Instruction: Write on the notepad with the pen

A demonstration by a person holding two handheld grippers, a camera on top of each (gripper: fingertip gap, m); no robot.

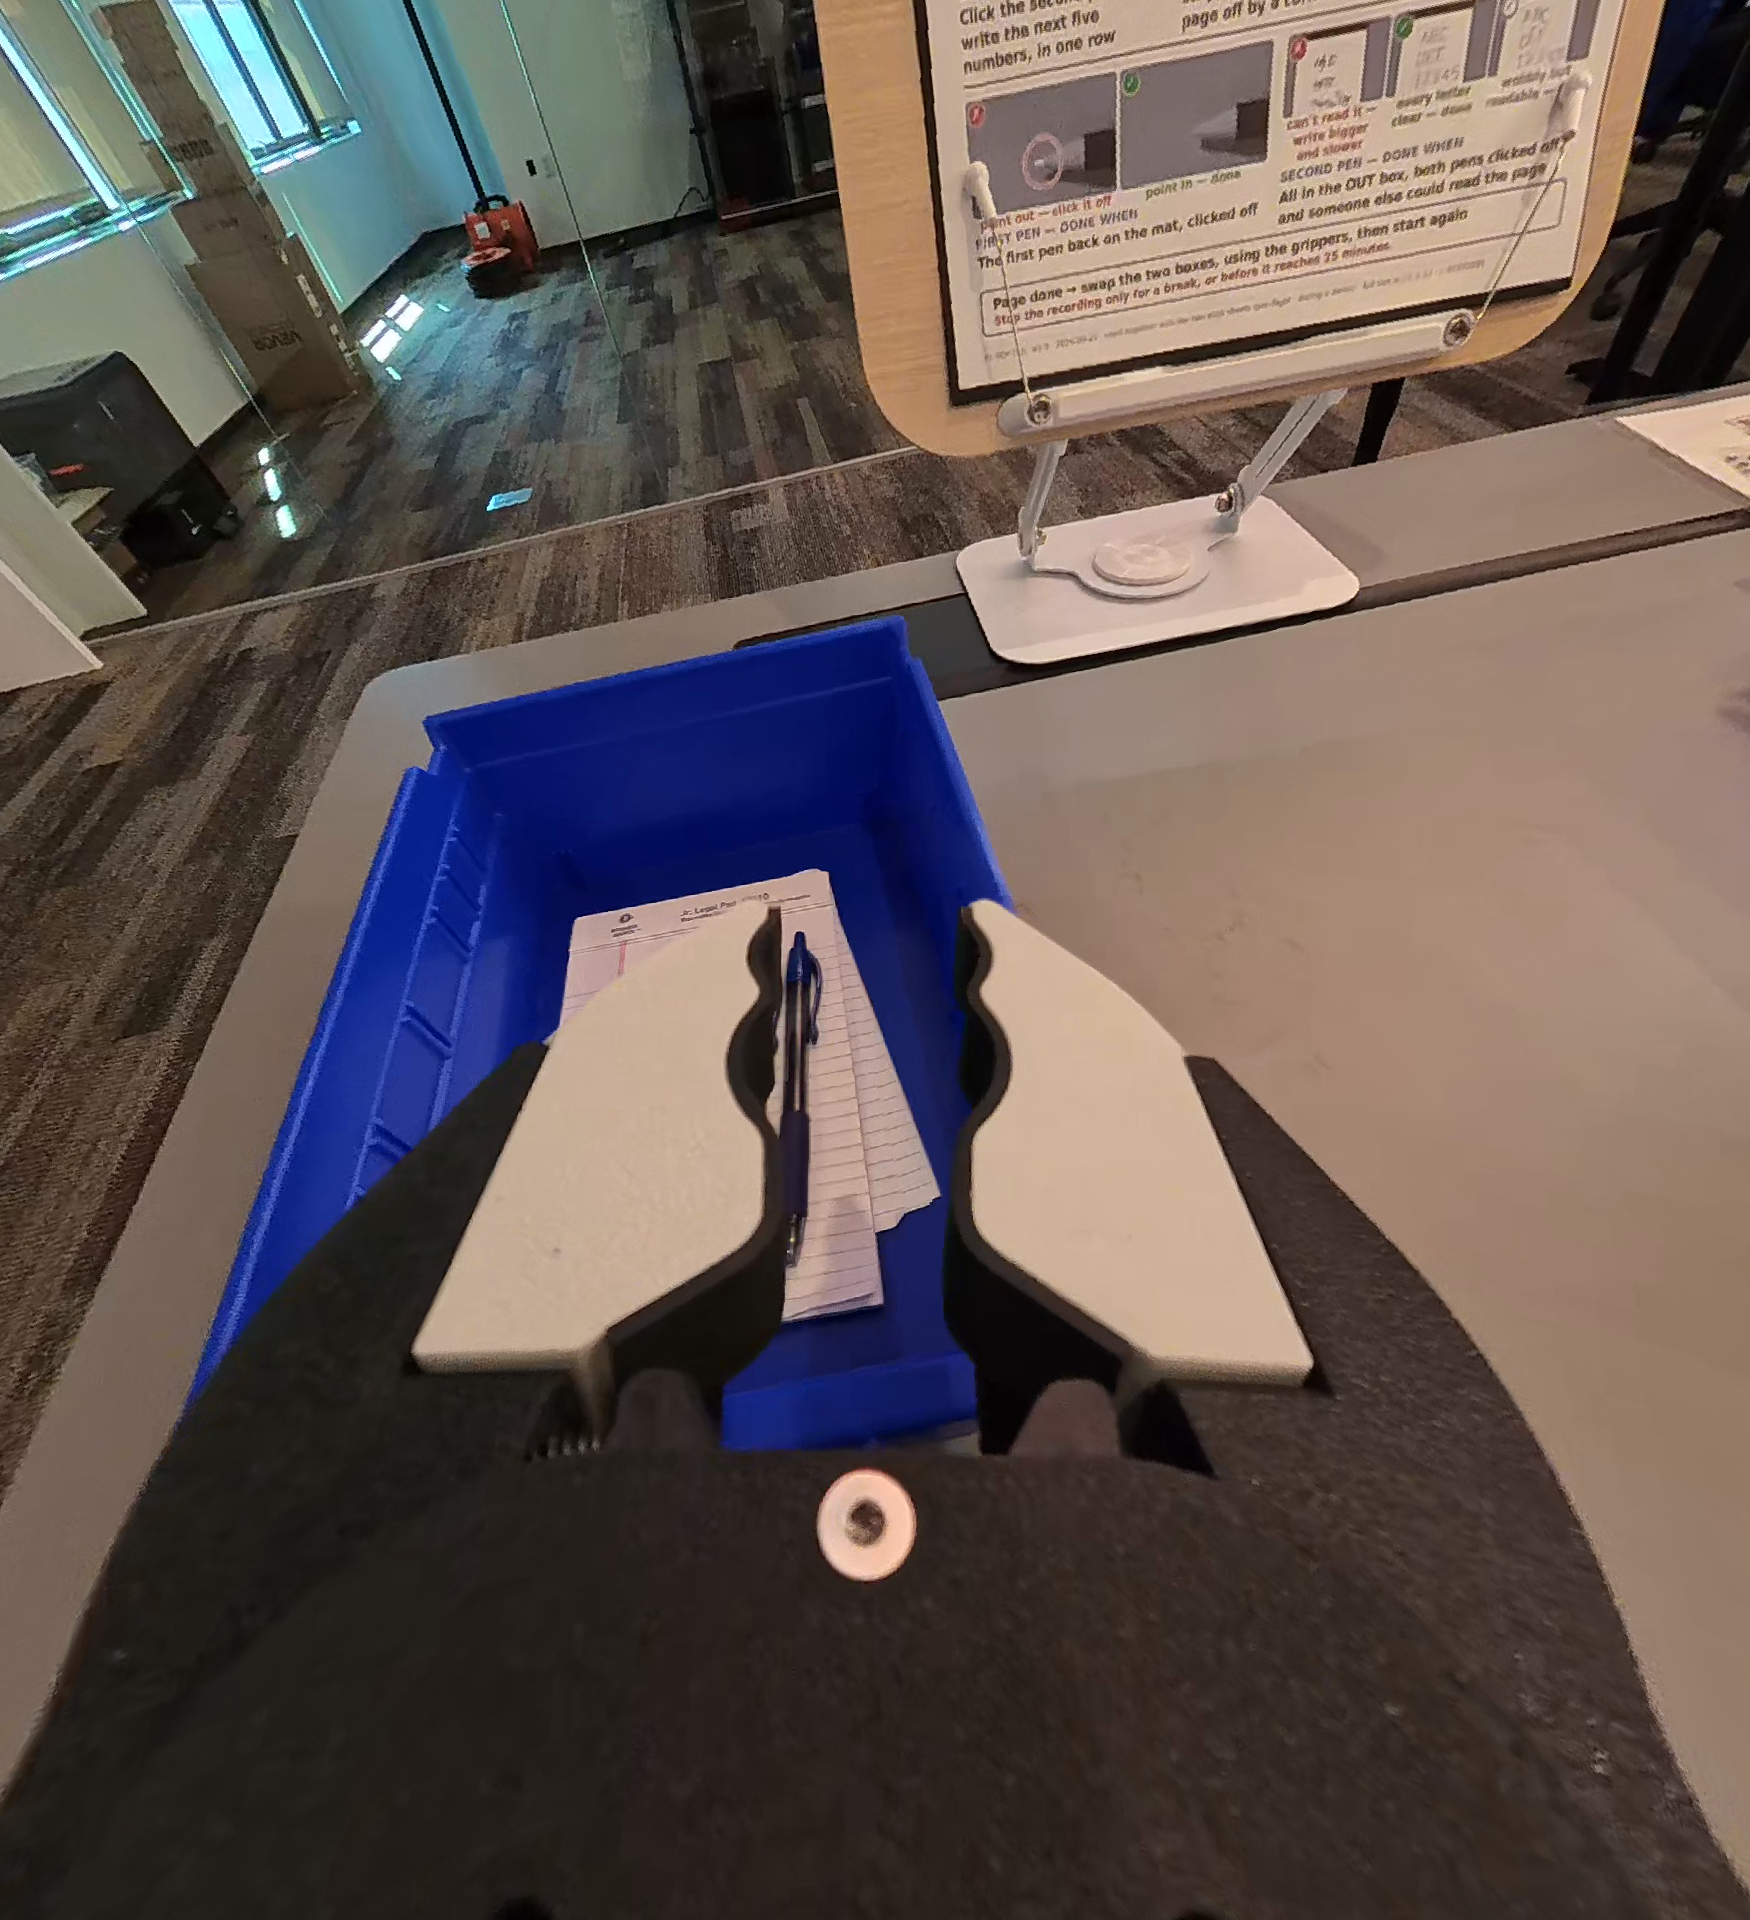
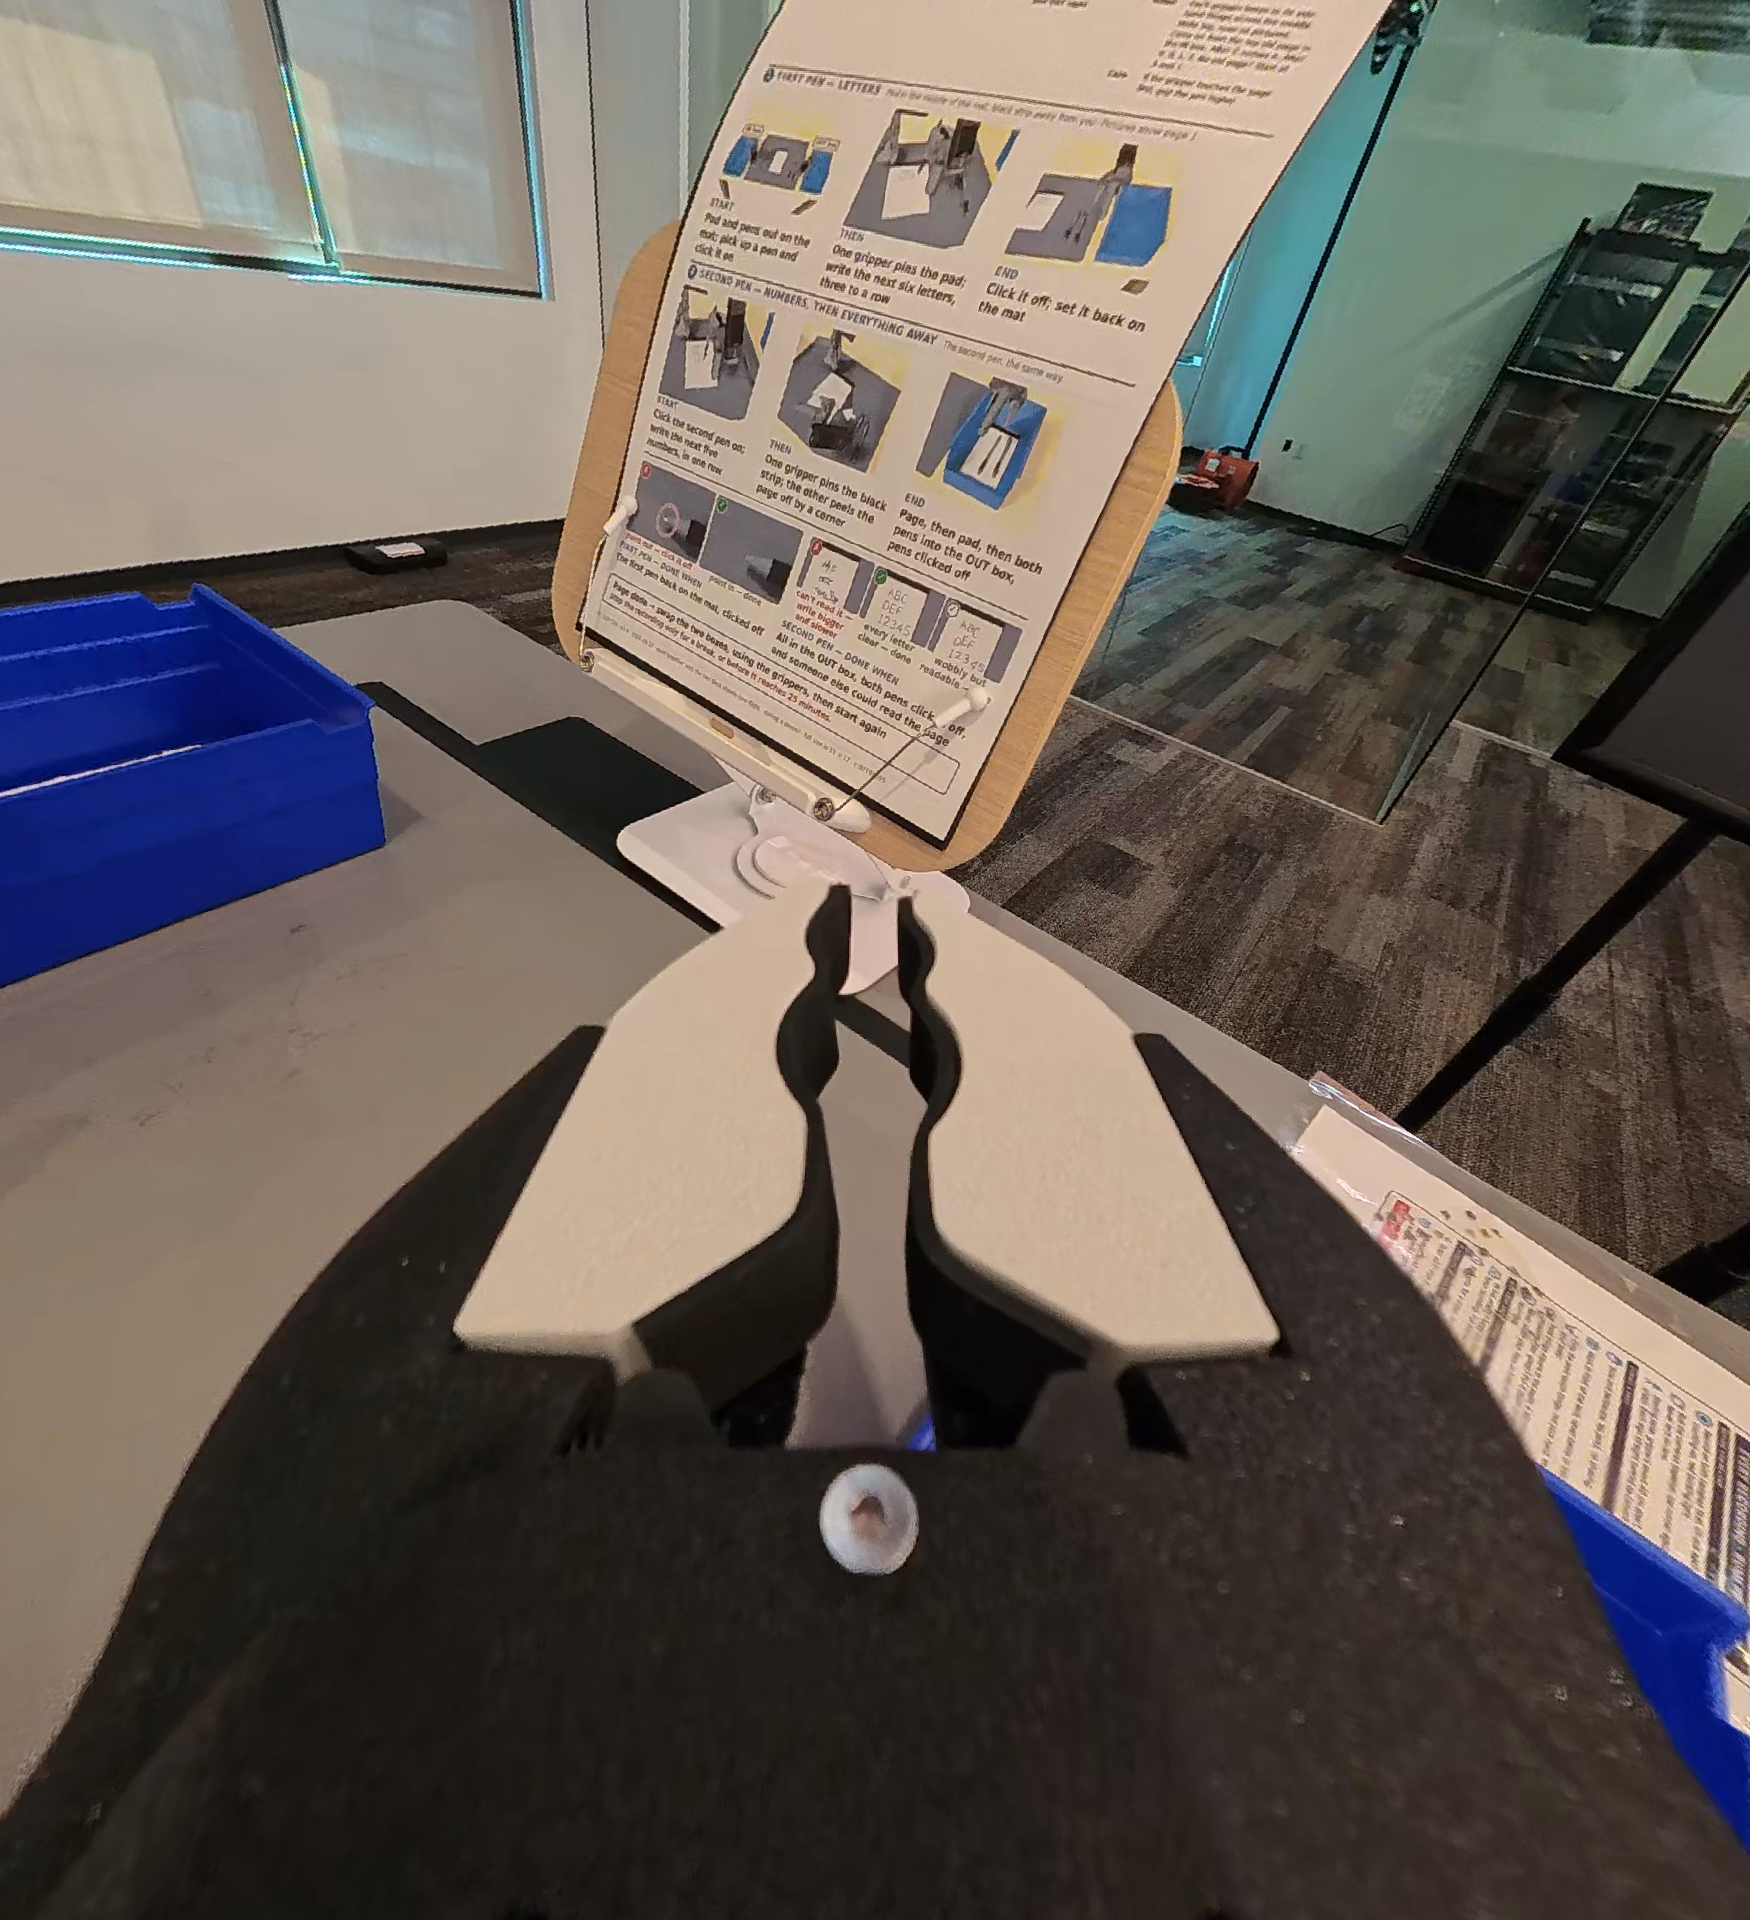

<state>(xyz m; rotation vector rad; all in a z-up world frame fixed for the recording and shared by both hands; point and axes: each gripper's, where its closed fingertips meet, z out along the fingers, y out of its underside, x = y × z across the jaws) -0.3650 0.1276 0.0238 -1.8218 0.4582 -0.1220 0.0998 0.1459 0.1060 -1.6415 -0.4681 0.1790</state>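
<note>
A white lined notepad (image 1: 855, 1091) lies in the blue bin (image 1: 663, 769) at the table's left end, with loose lined pages fanned under it. A blue pen (image 1: 796, 1081) lies lengthwise on the pad. My left gripper (image 1: 873, 920) is open and hangs over the bin, with the pen showing between its jaws, close to the left finger (image 1: 642, 1122). I cannot tell whether it touches the pen. My right gripper (image 2: 871, 902) is empty, its jaws a narrow gap apart, above the grey table (image 2: 227, 1091) and pointing at the stand's base. The bin also shows in the right wrist view (image 2: 123, 748).
An instruction sheet on a wooden board with a white stand (image 1: 1157, 582) is at the table's far edge; it also shows in the right wrist view (image 2: 850, 499). A laminated sheet (image 2: 1577, 1382) lies over a second blue bin (image 2: 1671, 1662) at the right. There is about 50 cm between the tips of the two grippers.
</note>
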